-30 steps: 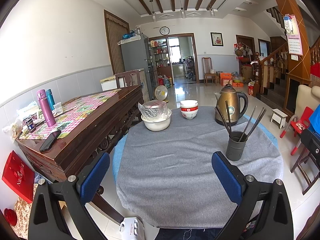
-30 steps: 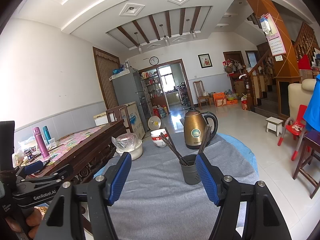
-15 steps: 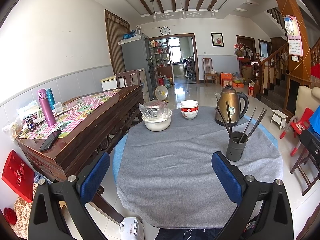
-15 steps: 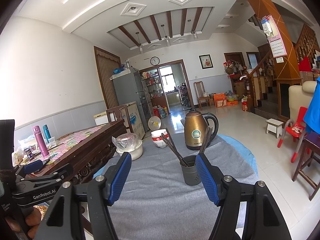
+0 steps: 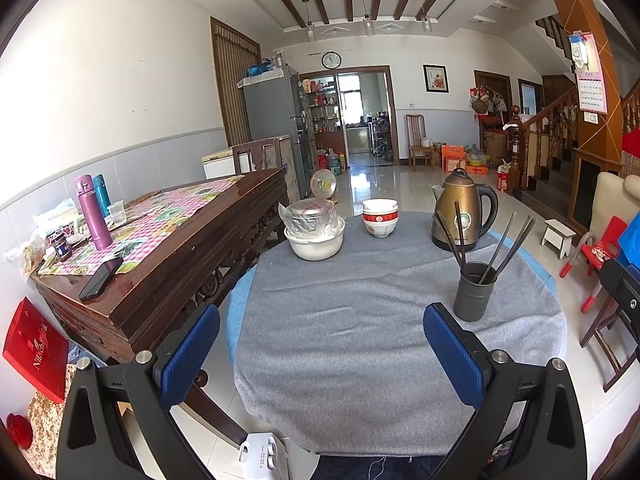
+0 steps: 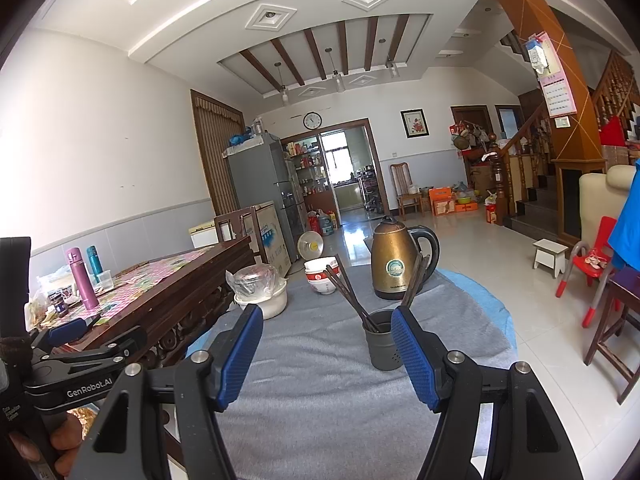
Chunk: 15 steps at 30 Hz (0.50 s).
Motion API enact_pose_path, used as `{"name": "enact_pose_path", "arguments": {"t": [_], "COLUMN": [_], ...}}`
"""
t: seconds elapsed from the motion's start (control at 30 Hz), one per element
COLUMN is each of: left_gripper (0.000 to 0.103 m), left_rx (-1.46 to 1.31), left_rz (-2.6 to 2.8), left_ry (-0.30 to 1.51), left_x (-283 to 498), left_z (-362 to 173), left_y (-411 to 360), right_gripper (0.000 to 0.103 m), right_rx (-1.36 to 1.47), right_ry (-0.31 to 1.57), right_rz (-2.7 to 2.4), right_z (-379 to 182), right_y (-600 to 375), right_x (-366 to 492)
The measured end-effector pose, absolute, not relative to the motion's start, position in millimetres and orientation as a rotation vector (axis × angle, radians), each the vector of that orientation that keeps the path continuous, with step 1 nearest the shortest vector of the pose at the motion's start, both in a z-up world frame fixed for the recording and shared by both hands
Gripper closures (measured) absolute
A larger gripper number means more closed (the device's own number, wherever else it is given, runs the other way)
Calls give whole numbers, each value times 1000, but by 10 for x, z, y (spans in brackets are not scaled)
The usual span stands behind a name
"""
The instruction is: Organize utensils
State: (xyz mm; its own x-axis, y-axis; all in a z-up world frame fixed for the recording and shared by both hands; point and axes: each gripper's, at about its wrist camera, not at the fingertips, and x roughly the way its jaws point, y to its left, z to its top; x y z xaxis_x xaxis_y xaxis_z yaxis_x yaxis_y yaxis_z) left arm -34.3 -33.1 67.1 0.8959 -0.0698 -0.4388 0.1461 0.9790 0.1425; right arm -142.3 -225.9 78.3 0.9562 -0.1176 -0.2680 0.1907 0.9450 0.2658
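A dark grey utensil holder [image 5: 473,291] stands on the round table's grey cloth [image 5: 360,320], at the right. Several dark chopsticks [image 5: 460,236] stick up out of it, leaning left and right. It also shows in the right wrist view [image 6: 383,339], just beyond my right gripper, with its chopsticks [image 6: 348,292]. My left gripper [image 5: 320,354] is open and empty, held above the table's near edge. My right gripper [image 6: 326,354] is open and empty, a little short of the holder. The left gripper also shows at the left of the right wrist view [image 6: 72,360].
A gold kettle [image 5: 460,210], stacked red-and-white bowls [image 5: 380,216] and a white pot covered with plastic wrap [image 5: 316,228] stand at the table's far side. A dark wooden sideboard [image 5: 168,256] with flasks and a phone stands to the left. Chairs stand to the right.
The right gripper's view has lifted and eased very slightly; the holder sits a touch lower in it. The left gripper has hardly moved. Both stay open.
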Motion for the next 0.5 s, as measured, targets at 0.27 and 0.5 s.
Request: {"name": "enact_pose_path", "arguments": {"t": [0.27, 0.5], "left_gripper": [2, 2], "left_rx": [168, 161], "left_rz": [-110, -102], "left_ry": [463, 472], "left_x": [-346, -319], "left_z": [644, 624], "left_y": [-304, -246], "right_gripper": [32, 32], "right_rx": [290, 288], "right_ry": [253, 255], "right_rz": [-158, -156], "right_z": [805, 792], "right_y": [-2240, -2221], "right_x": [-1412, -1398]}}
